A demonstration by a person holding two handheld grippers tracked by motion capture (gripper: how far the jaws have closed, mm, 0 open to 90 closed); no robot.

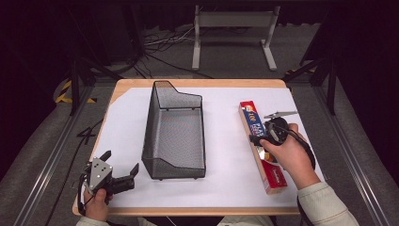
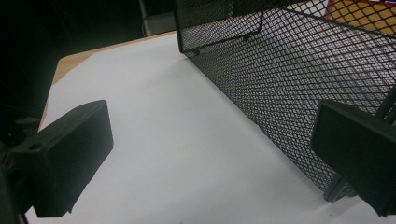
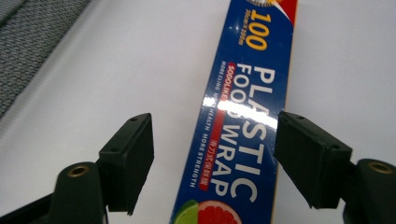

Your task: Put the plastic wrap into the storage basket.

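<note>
With my right claw (image 3: 212, 154) spread wide astride it, the wrap box (image 3: 243, 116) runs lengthwise up the frame, ungripped.

Left gripper (image 2: 210, 154): its two black jaws stood wide apart with nothing between them.
Under them: white table cover (image 2: 163, 140).
Basket (image 2: 299, 84): black wire mesh, its side wall just beside the right-hand jaw.
Table edge (image 2: 74, 58): bare wood at the far corner.

A lab or recording studio is showing here: black curtains are enclosing the surface (image 1: 127, 122), metal frame rails (image 1: 51, 155) are flanking it, and cables (image 1: 160, 44) are trailing across grey carpet.
</note>
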